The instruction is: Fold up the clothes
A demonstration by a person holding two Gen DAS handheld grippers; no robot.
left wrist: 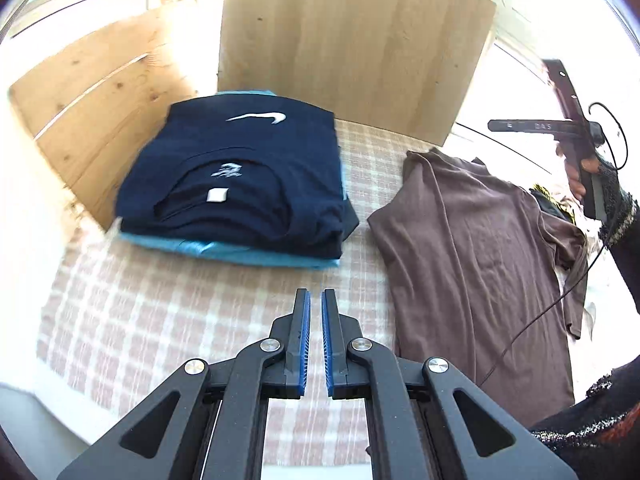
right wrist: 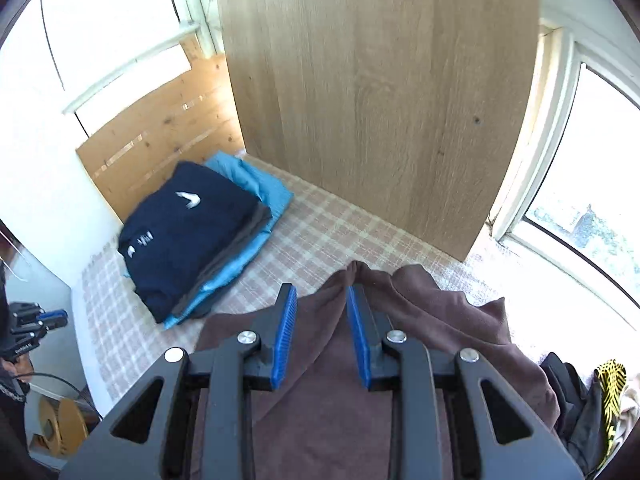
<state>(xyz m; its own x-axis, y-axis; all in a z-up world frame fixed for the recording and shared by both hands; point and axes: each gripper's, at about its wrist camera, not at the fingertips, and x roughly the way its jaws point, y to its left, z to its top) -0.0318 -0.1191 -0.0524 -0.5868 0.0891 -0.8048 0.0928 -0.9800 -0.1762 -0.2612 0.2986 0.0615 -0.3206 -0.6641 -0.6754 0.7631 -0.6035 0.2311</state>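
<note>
My left gripper point(left wrist: 315, 300) hovers over the checked pink-and-cream bedcover point(left wrist: 168, 312) with its blue-padded jaws nearly together, only a narrow slit between them and nothing caught in it. Ahead of it and to the left sits the folded stack: a navy T-shirt point(left wrist: 236, 172) with a white swoosh on top, lying on a light blue garment point(left wrist: 224, 254) whose edges stick out underneath, close against the slatted pine board point(left wrist: 92, 120). To the right, well apart from the stack, the brown shirt point(left wrist: 472, 248) lies spread and rumpled on the cover.

My right gripper point(right wrist: 321, 300) is above that brown shirt point(right wrist: 320, 412), jaws parted with clear space between the pads; cloth fills the view beneath them, and a raised peak of fabric stands just past the right fingertip. I cannot tell whether the pads touch it. Behind rises a tall wood-grain panel point(right wrist: 380, 92). At my right, a dark heap with a yellow patterned piece point(right wrist: 610, 384) lies beside the shirt
</note>
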